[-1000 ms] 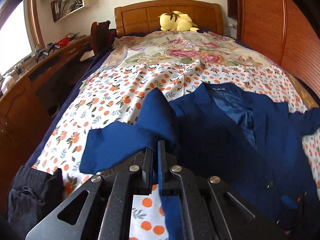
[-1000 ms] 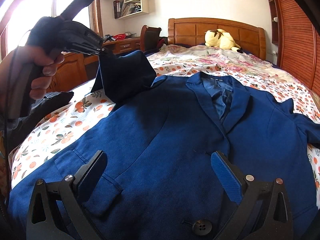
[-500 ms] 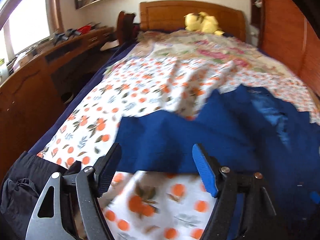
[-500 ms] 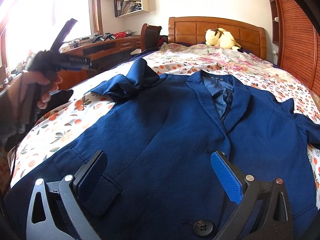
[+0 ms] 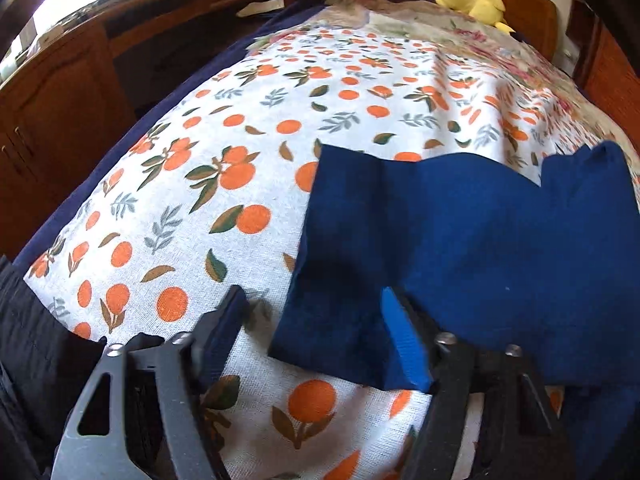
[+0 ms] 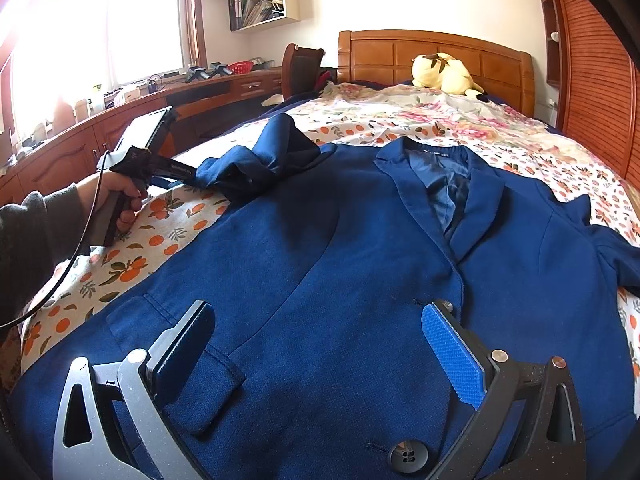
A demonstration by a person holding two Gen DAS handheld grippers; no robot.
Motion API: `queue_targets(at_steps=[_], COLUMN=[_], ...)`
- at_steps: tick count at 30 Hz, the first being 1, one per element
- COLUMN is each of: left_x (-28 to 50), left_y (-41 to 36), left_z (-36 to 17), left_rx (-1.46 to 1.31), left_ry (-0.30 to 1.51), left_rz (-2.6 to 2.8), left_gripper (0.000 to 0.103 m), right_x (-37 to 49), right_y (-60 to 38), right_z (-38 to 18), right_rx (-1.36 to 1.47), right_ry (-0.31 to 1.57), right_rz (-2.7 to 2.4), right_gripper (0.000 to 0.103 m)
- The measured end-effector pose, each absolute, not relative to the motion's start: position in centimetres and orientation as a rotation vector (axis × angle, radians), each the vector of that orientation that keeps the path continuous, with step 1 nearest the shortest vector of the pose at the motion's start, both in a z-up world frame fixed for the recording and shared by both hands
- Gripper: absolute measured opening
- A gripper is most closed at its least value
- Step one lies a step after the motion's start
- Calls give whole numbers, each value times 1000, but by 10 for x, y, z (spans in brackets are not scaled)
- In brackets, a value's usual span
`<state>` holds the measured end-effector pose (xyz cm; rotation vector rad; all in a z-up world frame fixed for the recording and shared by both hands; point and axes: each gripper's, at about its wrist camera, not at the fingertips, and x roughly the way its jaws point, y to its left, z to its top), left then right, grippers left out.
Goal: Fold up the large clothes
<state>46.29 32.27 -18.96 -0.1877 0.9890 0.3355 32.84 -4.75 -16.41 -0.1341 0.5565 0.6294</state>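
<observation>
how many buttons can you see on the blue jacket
1: a dark button on the jacket front near the bottom edge of the right wrist view. Others may be hidden by the right gripper or folds.

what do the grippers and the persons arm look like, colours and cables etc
Left gripper and right gripper match: black skeletal frames with triangular cut-outs, silver rivets, one textured blue pad, one dark pad. A black cable trails past the pistol handle in the bare left hand; dark grey sleeve.
</observation>
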Motion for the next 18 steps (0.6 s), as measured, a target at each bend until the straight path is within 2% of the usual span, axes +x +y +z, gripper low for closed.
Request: queue_targets(at_steps=[1, 2, 4, 18], left_x=[464, 465, 465, 406], left_y=[318, 312, 298, 139], left_z=[-188, -186, -176, -1], left_rx=[-193, -184, -131, 63], left_ry=[1003, 1016, 1019, 721], left_rz=[308, 297, 303, 187], left_gripper=[35, 23, 11, 10], right_x=[328, 328, 328, 315], right_y=[-47, -47, -47, -92], right_z=[-164, -164, -164, -136], right_rx=[-135, -134, -134, -90], right_ry=[556, 554, 552, 518], right_rz=[629, 628, 626, 663], right_gripper=[103, 103, 103, 103])
